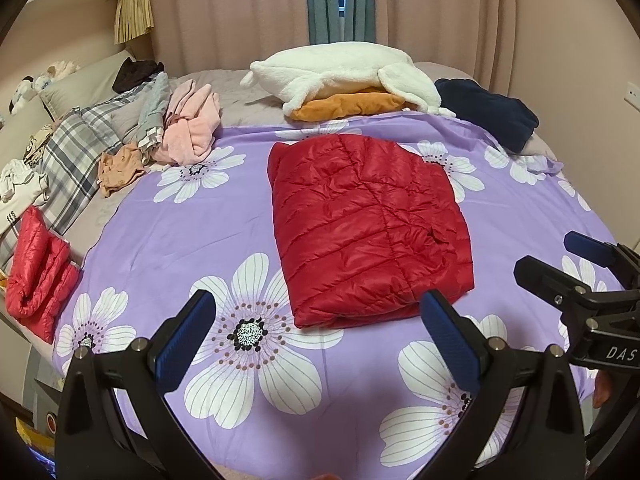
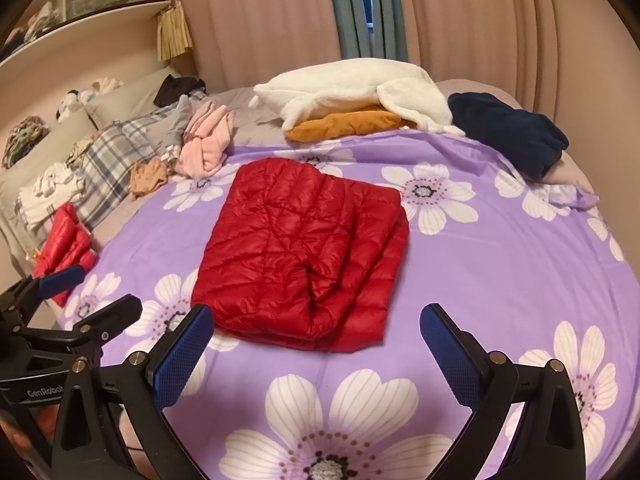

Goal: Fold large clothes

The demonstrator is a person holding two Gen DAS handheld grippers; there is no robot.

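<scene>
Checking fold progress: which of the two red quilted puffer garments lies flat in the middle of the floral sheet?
The larger red quilted puffer jacket, folded into a flat rectangle mid-sheet, ahead of both grippers. The smaller red puffer bundle sits crumpled at the bed's left edge.

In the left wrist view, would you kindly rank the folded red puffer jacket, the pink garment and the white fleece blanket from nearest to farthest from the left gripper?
Measured from the left gripper:
1. Folded red puffer jacket, straight ahead, mid-bed on the purple floral sheet.
2. Pink garment, farther back on the left.
3. White fleece blanket, at the far edge, atop an orange cushion.
</scene>
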